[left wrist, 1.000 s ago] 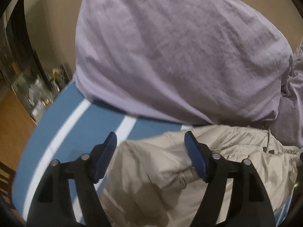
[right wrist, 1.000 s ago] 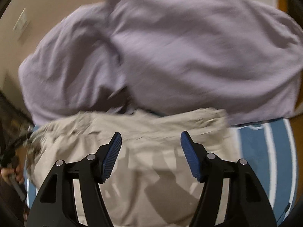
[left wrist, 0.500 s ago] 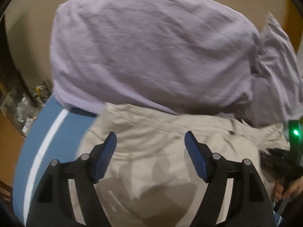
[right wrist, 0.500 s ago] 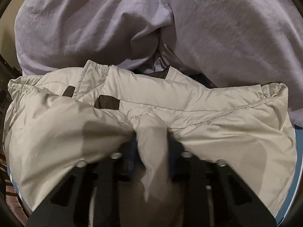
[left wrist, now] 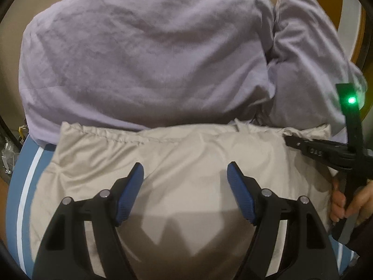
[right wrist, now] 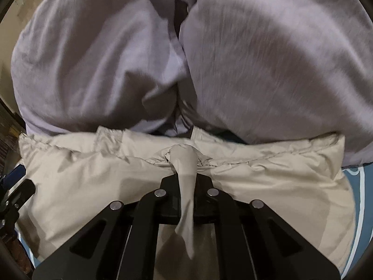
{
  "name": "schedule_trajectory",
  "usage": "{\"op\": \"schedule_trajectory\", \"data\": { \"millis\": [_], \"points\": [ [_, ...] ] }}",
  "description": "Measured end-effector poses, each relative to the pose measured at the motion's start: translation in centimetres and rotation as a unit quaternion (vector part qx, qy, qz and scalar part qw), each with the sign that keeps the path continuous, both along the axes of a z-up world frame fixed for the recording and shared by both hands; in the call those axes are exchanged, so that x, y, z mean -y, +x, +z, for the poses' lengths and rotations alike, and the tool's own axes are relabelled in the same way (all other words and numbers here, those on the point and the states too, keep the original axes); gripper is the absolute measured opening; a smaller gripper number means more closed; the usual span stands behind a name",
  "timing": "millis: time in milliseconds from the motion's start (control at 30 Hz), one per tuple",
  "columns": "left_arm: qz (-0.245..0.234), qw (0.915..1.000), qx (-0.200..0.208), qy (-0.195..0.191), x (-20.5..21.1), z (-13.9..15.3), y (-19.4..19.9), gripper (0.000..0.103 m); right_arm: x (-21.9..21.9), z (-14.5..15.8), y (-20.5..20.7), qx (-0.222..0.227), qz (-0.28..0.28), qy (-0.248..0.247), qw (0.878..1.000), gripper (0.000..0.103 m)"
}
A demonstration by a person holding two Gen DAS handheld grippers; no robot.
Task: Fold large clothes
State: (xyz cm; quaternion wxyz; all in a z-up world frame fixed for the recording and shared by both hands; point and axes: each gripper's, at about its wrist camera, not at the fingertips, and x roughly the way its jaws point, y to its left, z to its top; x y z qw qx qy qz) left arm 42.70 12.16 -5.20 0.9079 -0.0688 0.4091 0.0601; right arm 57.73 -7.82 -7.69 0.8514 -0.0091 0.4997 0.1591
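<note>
Pinching beige garment (right wrist: pixel 186 200) fold, right gripper (right wrist: pixel 186 182) closed, left gripper (left wrist: pixel 185 177) wide

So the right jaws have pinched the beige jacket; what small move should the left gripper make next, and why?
Probably lower the left gripper and close it on the beige jacket. Its jaws stand open above the fabric, gripping nothing, while the right gripper is already shut on a pinched fold, so a second hold seems needed before folding.
</note>
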Motion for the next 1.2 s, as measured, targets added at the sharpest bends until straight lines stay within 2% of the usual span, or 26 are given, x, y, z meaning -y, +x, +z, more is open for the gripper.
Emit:
{"op": "schedule_trajectory", "data": {
  "millis": [133, 233, 333, 400, 533, 667, 900, 1033, 1200],
  "points": [
    [0.017, 0.9998, -0.008, 0.008, -0.2, -2.0, 0.8, 0.075, -0.4, -0.5, -0.1, 0.008, 0.000, -0.003, 1.000, 0.006],
    [0.031, 0.9992, -0.016, 0.021, -0.3, -3.1, 1.8, 0.075, -0.4, -0.8, -0.4, 0.011, 0.003, -0.007, 1.000, 0.012],
    [0.045, 0.9981, -0.028, 0.032, -0.5, -4.5, 2.9, 0.075, -0.4, -0.8, -1.3, 0.007, -0.002, -0.005, 1.000, 0.033],
    [0.052, 0.9976, -0.031, 0.036, -0.7, -5.2, 3.4, 0.076, -0.1, -0.2, -2.3, 0.013, -0.011, 0.007, 1.000, 0.055],
    [0.061, 0.9969, -0.032, 0.038, -1.0, -6.1, 4.3, 0.078, 0.4, 1.4, -5.7, 0.052, -0.011, 0.032, 0.998, 0.057],
    [0.068, 0.9965, -0.032, 0.039, -0.9, -6.7, 5.0, 0.079, -1.0, 1.5, -8.0, 0.084, 0.000, 0.023, 0.996, 0.064],
    [0.070, 0.9966, -0.027, 0.035, -1.0, -7.3, 5.5, 0.081, -2.1, -0.4, -6.9, 0.081, -0.016, -0.027, 0.996, 0.075],
    [0.074, 0.9964, -0.024, 0.033, -1.1, -7.7, 5.8, 0.081, -2.4, -1.4, -6.5, 0.094, -0.024, -0.045, 0.994, 0.079],
    [0.078, 0.9960, -0.023, 0.037, -0.7, -8.5, 6.2, 0.081, -2.5, -2.4, -6.1, 0.108, -0.027, -0.044, 0.993, 0.083]
  ]
}}
